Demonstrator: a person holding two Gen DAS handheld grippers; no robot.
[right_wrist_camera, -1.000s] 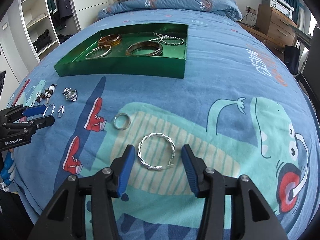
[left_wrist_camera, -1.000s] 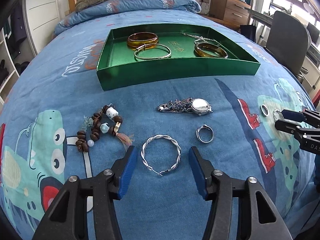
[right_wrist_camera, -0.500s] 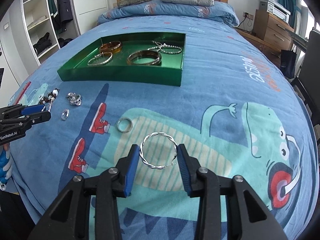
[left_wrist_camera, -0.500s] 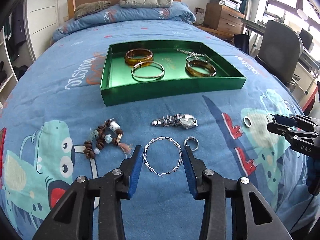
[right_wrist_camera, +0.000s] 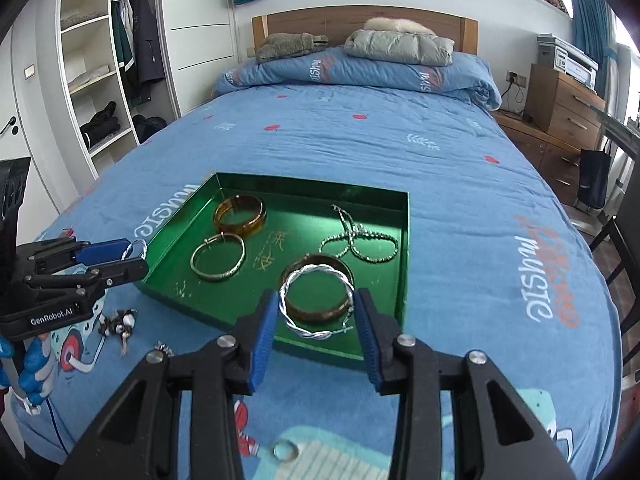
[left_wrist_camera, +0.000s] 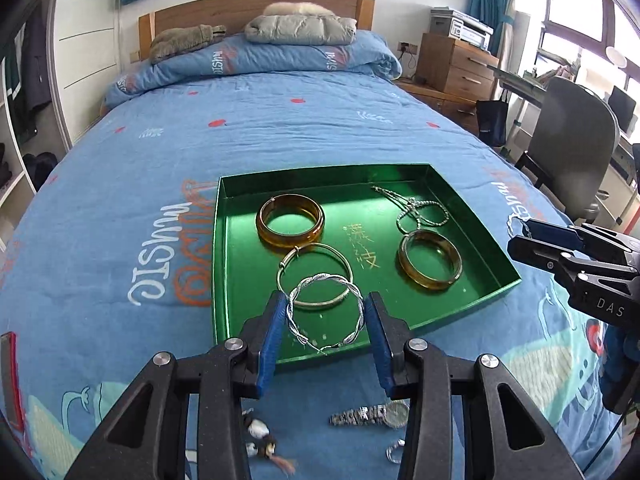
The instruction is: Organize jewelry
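Bangle between left claw pads

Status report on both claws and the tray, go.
Left claw shut on twisted silver bangle. Right claw shut on its own twisted bangle. Both over green tray, near edge. Nothing blocking the drop.

— That tray looks like glossy green foil card, almost a mirror inside.

— And the two amber bangles in it? Smooth, translucent, like resin or glass.

— The twisted hoop is bright polished metal, ropey in texture. So is the thin bangle, only plain.

— The bedcover is matt blue cloth, slightly crinkled. Far off, a smooth wooden headboard.

— Matt blue pads, black plastic arms.
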